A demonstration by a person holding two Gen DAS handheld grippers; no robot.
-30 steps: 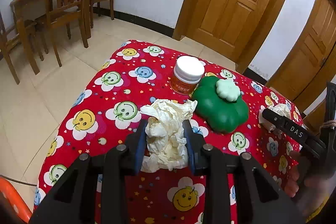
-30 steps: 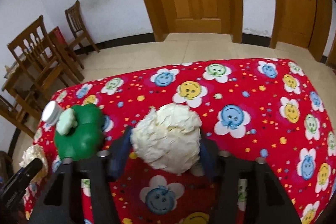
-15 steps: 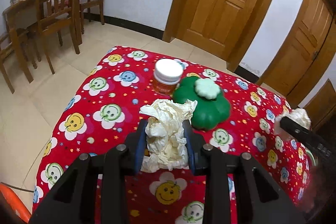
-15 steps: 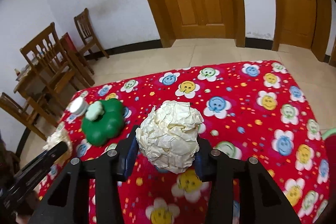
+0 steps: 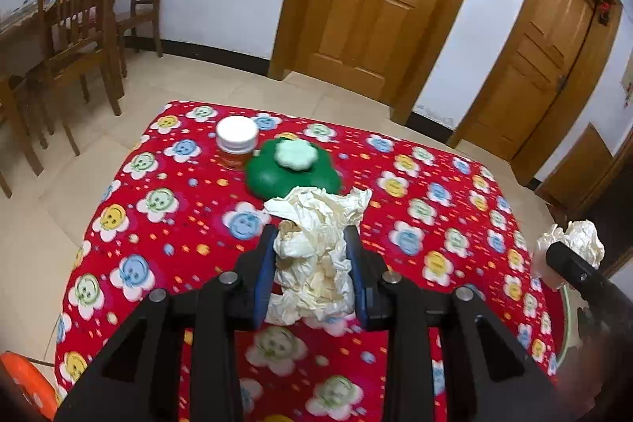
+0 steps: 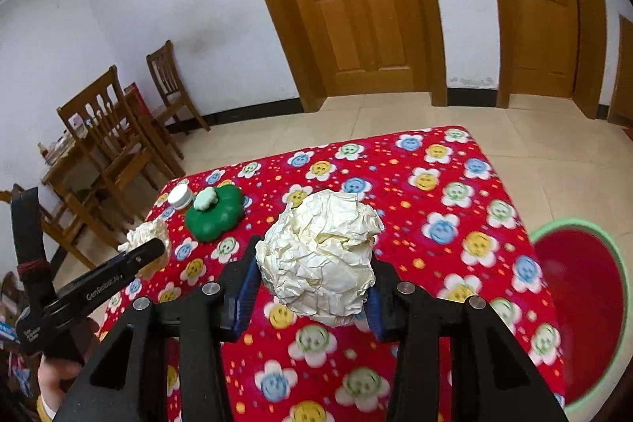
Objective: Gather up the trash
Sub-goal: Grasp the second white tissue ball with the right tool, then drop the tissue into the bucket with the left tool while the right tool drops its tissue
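My left gripper (image 5: pixel 310 256) is shut on a crumpled wad of cream paper (image 5: pixel 316 248) and holds it high above the red smiley-flower tablecloth (image 5: pixel 158 224). My right gripper (image 6: pixel 312 271) is shut on a rounder ball of crumpled cream paper (image 6: pixel 320 256), also lifted above the cloth (image 6: pixel 455 204). The right gripper with its ball shows at the right edge of the left wrist view (image 5: pixel 577 248). The left gripper with its wad shows at the left of the right wrist view (image 6: pixel 146 244).
A green flower-shaped container (image 5: pixel 292 173) and a white-lidded orange jar (image 5: pixel 236 141) stand at the table's far left. A red round bin with a green rim (image 6: pixel 581 299) sits on the floor right of the table. Wooden chairs (image 5: pixel 79 38) stand far left; doors behind.
Both grippers have risen and pulled back from the table with their paper wads still held. The red bin has come into the right wrist view.
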